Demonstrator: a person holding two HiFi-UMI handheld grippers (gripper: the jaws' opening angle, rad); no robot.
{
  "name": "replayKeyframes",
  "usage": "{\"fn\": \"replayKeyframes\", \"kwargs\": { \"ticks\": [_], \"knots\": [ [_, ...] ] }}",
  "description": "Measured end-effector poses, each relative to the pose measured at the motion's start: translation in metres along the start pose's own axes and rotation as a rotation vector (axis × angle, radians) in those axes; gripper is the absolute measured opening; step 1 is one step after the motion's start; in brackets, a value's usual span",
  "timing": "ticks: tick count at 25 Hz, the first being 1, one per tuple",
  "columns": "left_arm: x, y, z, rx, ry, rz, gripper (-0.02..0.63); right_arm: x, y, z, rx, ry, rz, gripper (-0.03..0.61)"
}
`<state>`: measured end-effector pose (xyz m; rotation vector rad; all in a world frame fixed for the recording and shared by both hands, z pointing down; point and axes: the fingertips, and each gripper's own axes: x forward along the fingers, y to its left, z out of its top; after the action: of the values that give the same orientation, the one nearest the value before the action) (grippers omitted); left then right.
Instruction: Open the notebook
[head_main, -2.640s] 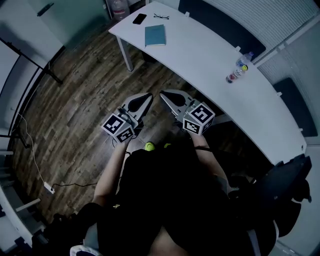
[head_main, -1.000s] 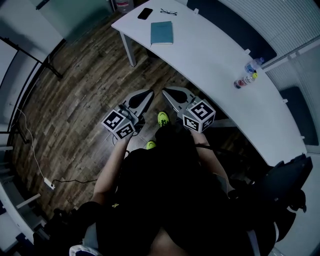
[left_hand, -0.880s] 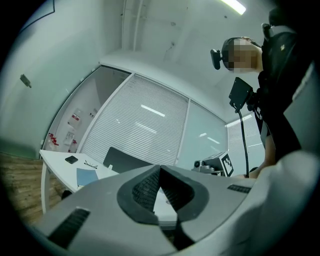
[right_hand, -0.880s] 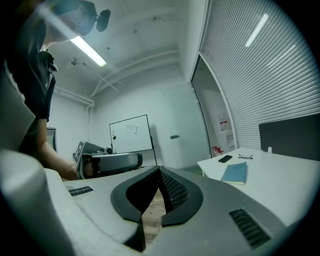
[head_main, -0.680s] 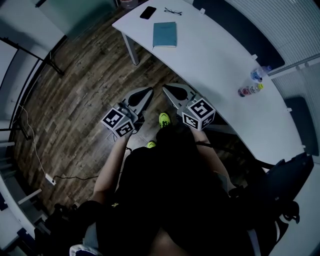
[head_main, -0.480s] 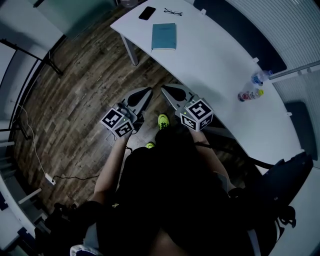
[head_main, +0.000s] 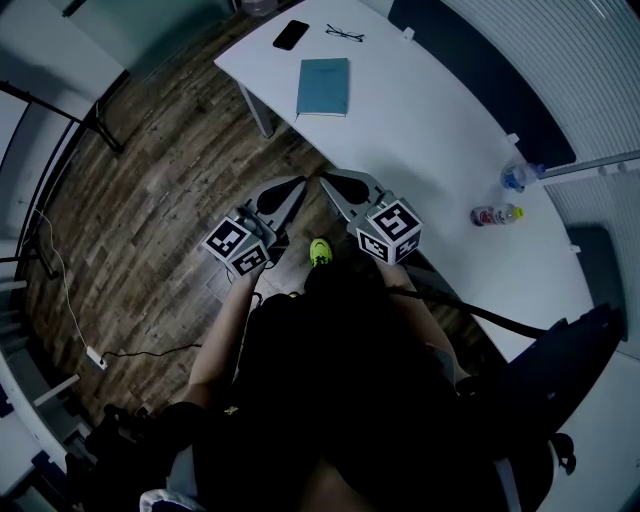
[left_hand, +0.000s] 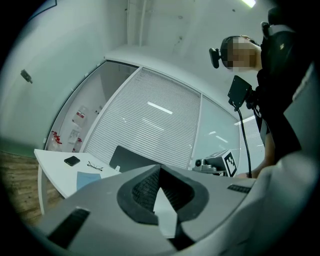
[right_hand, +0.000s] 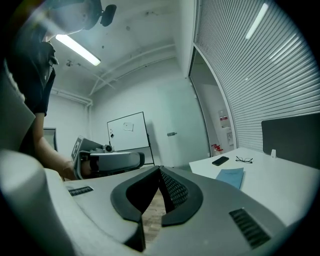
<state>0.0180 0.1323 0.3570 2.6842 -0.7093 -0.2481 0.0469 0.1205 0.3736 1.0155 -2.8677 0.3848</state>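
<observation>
Plainly, the task has not begun; everything is left to do.

Head view: the teal notebook (head_main: 323, 87) lies closed and flat on the white table (head_main: 430, 140), at twelve o'clock from you and well apart from both tools. Your left gripper (head_main: 296, 186) and right gripper (head_main: 324, 181) hang side by side over the wood floor (head_main: 170, 180). Only this view shows a bottle (head_main: 497, 214) at three o'clock.

Left gripper view: its jaws are pressed together with nothing between them. The notebook (left_hand: 88, 179) sits at nine o'clock, near a phone (left_hand: 72, 160) and glasses (left_hand: 95, 166).

Right gripper view: these jaws are also closed on nothing. The notebook (right_hand: 231, 177) sits at three o'clock. Only here do you see a whiteboard (right_hand: 126, 131), at eleven o'clock.

You have yet to reach the table, catch the cover and lift it.
</observation>
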Motion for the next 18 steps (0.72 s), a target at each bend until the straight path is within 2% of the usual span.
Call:
{"fn": "replayKeyframes", "kwargs": {
  "ticks": [18],
  "knots": [
    [0.055, 0.050, 0.002, 0.015, 0.021, 0.047, 0.020, 0.028, -0.068, 0.007, 0.023, 0.021, 0.024, 0.000]
  ]
}}
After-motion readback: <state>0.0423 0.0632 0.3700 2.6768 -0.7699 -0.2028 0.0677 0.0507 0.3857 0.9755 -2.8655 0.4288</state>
